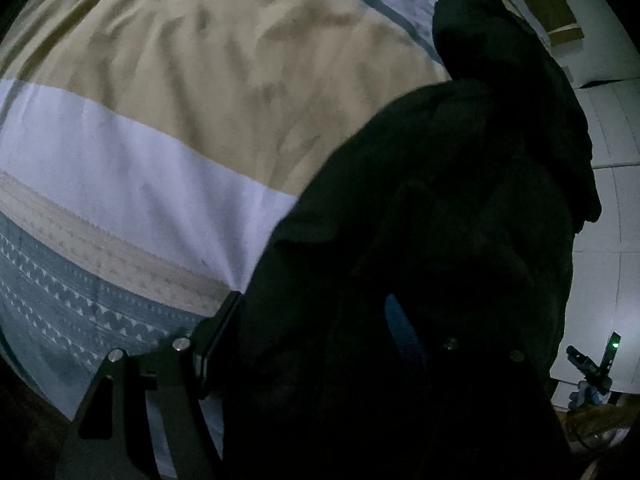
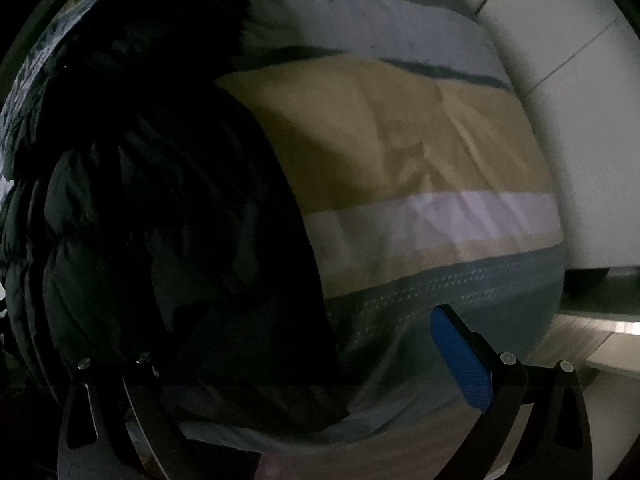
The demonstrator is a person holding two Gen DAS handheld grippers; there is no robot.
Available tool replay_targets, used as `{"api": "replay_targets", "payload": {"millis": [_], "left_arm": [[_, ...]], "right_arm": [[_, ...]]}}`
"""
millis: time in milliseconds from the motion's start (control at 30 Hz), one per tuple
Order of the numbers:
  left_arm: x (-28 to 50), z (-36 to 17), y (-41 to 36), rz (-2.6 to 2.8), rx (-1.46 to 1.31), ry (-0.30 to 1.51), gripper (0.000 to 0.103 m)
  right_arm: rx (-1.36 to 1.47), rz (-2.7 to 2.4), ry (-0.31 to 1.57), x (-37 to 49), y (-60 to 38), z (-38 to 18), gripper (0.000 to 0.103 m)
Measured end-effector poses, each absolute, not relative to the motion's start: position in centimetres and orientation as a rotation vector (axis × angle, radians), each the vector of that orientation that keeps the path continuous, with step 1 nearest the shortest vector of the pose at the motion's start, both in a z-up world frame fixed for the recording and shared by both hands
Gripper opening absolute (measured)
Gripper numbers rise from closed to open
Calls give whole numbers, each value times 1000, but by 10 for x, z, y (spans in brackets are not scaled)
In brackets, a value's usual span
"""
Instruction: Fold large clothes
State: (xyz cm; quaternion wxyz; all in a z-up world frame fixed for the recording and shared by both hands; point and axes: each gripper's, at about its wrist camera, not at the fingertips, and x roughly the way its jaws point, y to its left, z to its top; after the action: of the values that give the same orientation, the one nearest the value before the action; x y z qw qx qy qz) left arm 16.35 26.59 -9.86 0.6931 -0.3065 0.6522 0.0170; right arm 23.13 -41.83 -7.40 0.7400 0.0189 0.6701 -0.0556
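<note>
Jacket point(image 2: 160, 208): black, puffy, on striped bedcover point(image 2: 400, 140).
Left gripper point(image 1: 316, 320): fabric between fingers, closure unclear.
Right gripper point(image 2: 304, 344): fingers apart.

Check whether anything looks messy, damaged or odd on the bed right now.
Nothing looks spilled or damaged. The black puffer jacket lies bunched and rumpled on the striped bedspread, not yet flat. The scene is very dim, so fine detail on the jacket cannot be judged.
</note>
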Motion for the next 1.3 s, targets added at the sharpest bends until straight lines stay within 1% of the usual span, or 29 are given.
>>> {"api": "replay_targets", "payload": {"millis": [267,533,567,633,667,700,733,767,800,833,867,900,967,1000,1133,1300], "left_arm": [[162,-90,239,23,-689,1511,71],[159,-85,214,26,-693,1540,71],[154,-85,212,22,-695,1542,69],[155,-83,206,14,-701,1546,68],[157,-82,203,11,-700,1549,66],[157,-80,201,10,-702,1551,63],[158,-78,200,5,-709,1552,55],[158,-76,198,-4,-717,1552,44],[158,-73,196,-12,-719,1554,38],[159,-70,196,-16,-717,1556,28],[159,-65,196,-19,-722,1552,19],[160,-61,199,-20,-732,1547,16],[161,-50,206,-21,-748,1526,11],[165,-40,206,-29,-762,1501,10],[191,4,210,-69,-810,1383,9],[237,58,226,-92,-916,1201,9]], "right_arm": [[204,14,1531,216,-431,-128,103],[381,95,1550,211,-437,-166,103],[406,108,1556,211,-436,-168,103],[436,141,1572,209,-432,-170,103],[454,158,1585,208,-429,-171,102],[472,169,1594,207,-428,-171,97],[491,179,1598,206,-427,-169,91],[513,189,1596,205,-425,-166,73],[534,203,1592,205,-425,-163,55],[551,214,1590,204,-424,-159,47],[561,229,1589,203,-421,-154,34],[563,242,1588,203,-419,-149,24],[547,272,1574,206,-412,-134,15],[537,285,1560,208,-408,-124,12],[492,332,1459,232,-396,-76,10],[443,351,1287,279,-390,-16,10]]}}
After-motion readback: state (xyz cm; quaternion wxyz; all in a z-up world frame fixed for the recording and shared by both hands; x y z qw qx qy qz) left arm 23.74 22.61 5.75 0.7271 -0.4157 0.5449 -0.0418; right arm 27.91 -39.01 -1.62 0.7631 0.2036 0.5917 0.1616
